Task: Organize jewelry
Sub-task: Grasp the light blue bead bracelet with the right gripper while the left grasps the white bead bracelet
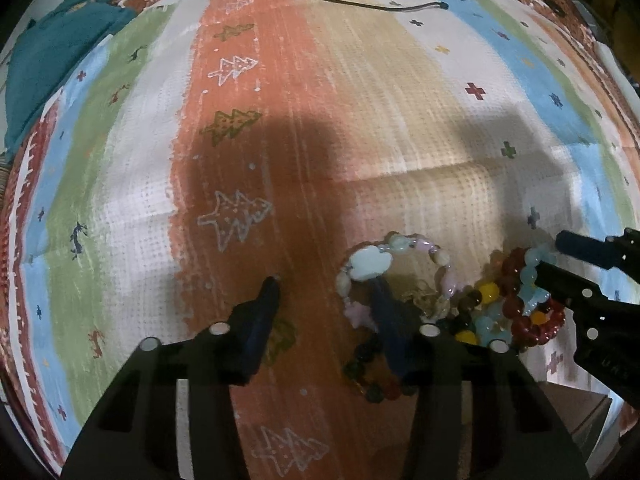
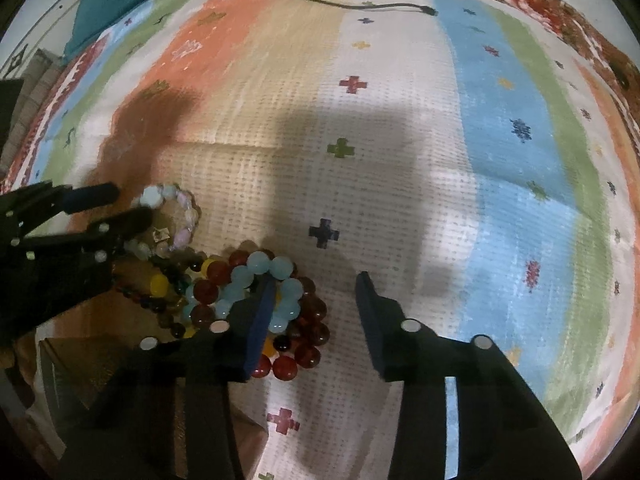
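Several beaded bracelets lie heaped on the striped cloth. A pastel bracelet with a cloud bead (image 1: 370, 264) lies around my left gripper's right finger; it also shows in the right wrist view (image 2: 176, 208). My left gripper (image 1: 326, 286) is open. A light blue bead bracelet (image 2: 276, 280) lies on a dark red bead bracelet (image 2: 308, 332), and my right gripper's left finger reaches into the blue loop. My right gripper (image 2: 316, 280) is open. A dark bracelet with yellow beads (image 2: 160, 284) lies between the two grippers.
The striped patterned cloth (image 1: 360, 120) covers the surface. A black cable (image 1: 360, 2) lies at the far edge. A teal cloth (image 1: 52, 48) is bunched at the far left. A brown box edge (image 2: 80, 364) sits at the near left of the right wrist view.
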The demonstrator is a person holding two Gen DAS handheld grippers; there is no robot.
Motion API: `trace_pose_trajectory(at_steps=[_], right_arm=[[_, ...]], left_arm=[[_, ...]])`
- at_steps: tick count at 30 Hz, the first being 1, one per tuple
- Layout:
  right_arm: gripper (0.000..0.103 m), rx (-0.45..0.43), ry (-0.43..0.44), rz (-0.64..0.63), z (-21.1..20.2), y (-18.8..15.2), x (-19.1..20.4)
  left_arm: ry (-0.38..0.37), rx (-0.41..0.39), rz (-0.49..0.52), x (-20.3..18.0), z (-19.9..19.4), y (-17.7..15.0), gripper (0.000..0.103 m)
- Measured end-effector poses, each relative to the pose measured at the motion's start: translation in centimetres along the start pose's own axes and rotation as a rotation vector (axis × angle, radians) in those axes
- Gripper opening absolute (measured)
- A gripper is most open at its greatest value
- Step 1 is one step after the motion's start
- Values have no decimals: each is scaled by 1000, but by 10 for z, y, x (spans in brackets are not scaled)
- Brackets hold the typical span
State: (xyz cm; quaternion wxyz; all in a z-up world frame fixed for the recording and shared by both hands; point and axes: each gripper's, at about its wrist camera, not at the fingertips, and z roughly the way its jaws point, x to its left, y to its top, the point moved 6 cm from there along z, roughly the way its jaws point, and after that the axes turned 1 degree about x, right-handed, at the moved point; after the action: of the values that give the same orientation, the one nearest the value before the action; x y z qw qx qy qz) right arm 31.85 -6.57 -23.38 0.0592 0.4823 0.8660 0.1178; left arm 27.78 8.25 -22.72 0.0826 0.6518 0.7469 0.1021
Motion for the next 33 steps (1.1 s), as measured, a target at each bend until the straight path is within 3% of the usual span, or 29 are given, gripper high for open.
trace_pose_trajectory(at_steps=[3, 6, 7, 11, 33], right_arm=[[21, 3, 27, -4, 1, 2, 5], [19, -5, 7, -28, 1, 2, 9], [18, -8, 1, -36, 0, 2, 10], [12, -24, -7, -39, -5, 4, 11], [12, -144, 39, 22, -59, 1, 7]], left_arm=[[11, -4, 4, 2, 2, 2, 36], [21, -10, 7, 3, 3, 4, 15], [27, -10, 6, 4, 3, 5, 14], [27, -10, 0, -3, -2, 2, 14], [-47, -146, -5, -12, -76, 0, 14]])
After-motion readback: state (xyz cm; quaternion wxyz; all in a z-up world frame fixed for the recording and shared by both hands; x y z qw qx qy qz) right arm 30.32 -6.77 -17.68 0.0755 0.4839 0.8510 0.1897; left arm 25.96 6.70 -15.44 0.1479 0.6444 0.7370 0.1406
